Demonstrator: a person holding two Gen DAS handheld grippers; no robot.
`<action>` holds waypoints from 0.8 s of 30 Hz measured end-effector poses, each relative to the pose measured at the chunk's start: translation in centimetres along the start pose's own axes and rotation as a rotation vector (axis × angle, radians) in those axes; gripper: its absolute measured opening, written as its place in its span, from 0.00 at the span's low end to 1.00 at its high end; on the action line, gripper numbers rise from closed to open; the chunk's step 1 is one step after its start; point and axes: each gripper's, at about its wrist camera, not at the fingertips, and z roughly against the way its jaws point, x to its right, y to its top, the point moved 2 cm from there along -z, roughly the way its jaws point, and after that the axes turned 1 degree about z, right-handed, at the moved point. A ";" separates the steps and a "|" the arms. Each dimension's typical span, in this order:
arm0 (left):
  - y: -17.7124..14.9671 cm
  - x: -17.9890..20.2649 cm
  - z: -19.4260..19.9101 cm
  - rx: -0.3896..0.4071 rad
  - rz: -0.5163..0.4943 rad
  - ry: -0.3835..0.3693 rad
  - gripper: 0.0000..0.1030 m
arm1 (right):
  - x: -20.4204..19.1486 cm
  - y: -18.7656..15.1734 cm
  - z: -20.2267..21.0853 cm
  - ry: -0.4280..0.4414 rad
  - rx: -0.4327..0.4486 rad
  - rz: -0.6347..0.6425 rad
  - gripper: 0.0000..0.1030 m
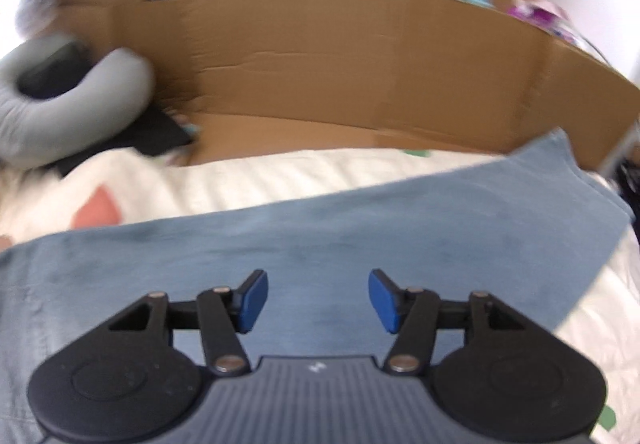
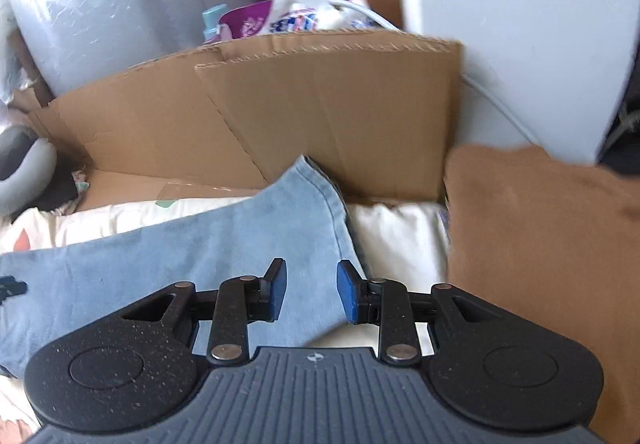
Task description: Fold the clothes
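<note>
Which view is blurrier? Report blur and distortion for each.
Left wrist view: blurrier, the pillow and cardboard smeared, the cardboard's edge bowed by the fisheye. Right wrist view: sharper on the jeans, with the brown cloth smeared.

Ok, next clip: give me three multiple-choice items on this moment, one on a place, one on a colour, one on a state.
1. Where does the brown garment lie in the right wrist view?
A. right of the blue jeans
B. on top of the jeans
C. inside the cardboard box

2. What colour are the pads of the left gripper?
A. red
B. blue
C. white

3. How do the jaws of the right gripper stand?
A. clamped on the brown garment
B. clamped on the cardboard
C. apart, gripping nothing

Answers: 1 A, pale bedding shows between the two garments. 2 B, both pads are blue against black linkages. 3 C, a clear gap shows between the pads, with the jeans lying flat beyond.
</note>
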 end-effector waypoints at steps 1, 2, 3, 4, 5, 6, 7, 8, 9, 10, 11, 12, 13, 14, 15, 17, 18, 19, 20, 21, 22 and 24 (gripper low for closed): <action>-0.1 1.1 -0.1 -0.001 -0.017 -0.009 0.58 | 0.4 -0.9 -0.1 0.005 -0.009 -0.018 0.35; -0.3 2.2 -0.2 -0.002 -0.032 -0.019 0.58 | 0.7 -1.7 -0.2 0.005 -0.016 -0.026 0.35; -0.3 3.2 -0.3 -0.006 -0.038 -0.035 0.58 | 0.9 -2.6 -0.4 0.006 -0.016 -0.033 0.35; -0.4 4.1 -0.4 -0.013 -0.045 -0.049 0.58 | 1.1 -3.5 -0.5 0.008 -0.009 -0.037 0.35; -0.4 5.1 -0.5 -0.022 -0.054 -0.058 0.58 | 1.3 -4.3 -0.7 0.012 -0.004 -0.047 0.35; -0.3 5.9 -0.6 -0.028 -0.069 -0.063 0.58 | 1.5 -5.0 -0.9 0.019 -0.001 -0.062 0.34; -0.1 6.9 -0.6 -0.033 -0.084 -0.070 0.59 | 1.5 -5.7 -1.1 0.027 0.004 -0.073 0.35; 0.0 7.9 -0.6 -0.032 -0.107 -0.080 0.62 | 1.5 -6.2 -1.2 0.037 0.010 -0.076 0.35; 0.2 8.9 -0.6 -0.027 -0.131 -0.087 0.63 | 1.4 -6.7 -1.3 0.048 0.015 -0.073 0.35; 0.4 9.8 -0.6 -0.022 -0.150 -0.091 0.66 | 1.3 -7.1 -1.3 0.053 0.021 -0.068 0.35; 0.5 10.9 -0.8 -0.019 -0.167 -0.096 0.67 | 1.2 -7.4 -1.3 0.052 0.029 -0.060 0.35; 0.7 12.0 -1.1 -0.019 -0.186 -0.108 0.67 | 1.1 -7.6 -1.3 0.048 0.036 -0.055 0.35; 0.8 13.1 -1.4 -0.018 -0.203 -0.120 0.67 | 1.2 -7.9 -1.3 0.044 0.042 -0.057 0.35; 0.8 14.1 -1.7 -0.019 -0.218 -0.132 0.67 | 1.4 -8.1 -1.2 0.049 0.046 -0.067 0.35; 0.7 15.0 -2.0 -0.023 -0.230 -0.148 0.67 | 1.6 -8.3 -1.2 0.061 0.045 -0.079 0.35; 0.5 17.0 -2.8 -0.030 -0.253 -0.178 0.67 | 1.9 -8.5 -1.2 0.087 0.034 -0.091 0.38; 0.4 17.9 -3.2 -0.034 -0.265 -0.193 0.67 | 1.9 -8.7 -1.2 0.087 0.030 -0.087 0.39; 0.3 18.9 -3.5 -0.038 -0.276 -0.208 0.67 | 1.9 -8.9 -1.2 0.081 0.029 -0.081 0.40; 0.1 19.8 -3.9 -0.041 -0.290 -0.222 0.67 | 1.8 -9.0 -1.2 0.074 0.030 -0.074 0.40; -0.2 20.5 -4.2 -0.043 -0.313 -0.228 0.67 | 1.7 -9.1 -1.1 0.067 0.031 -0.067 0.40; -0.5 21.2 -4.5 -0.045 -0.335 -0.235 0.68 | 1.8 -9.3 -1.2 0.062 0.032 -0.067 0.41; -1.1 22.5 -5.0 -0.046 -0.364 -0.246 0.69 | 2.0 -9.5 -1.3 0.055 0.032 -0.077 0.41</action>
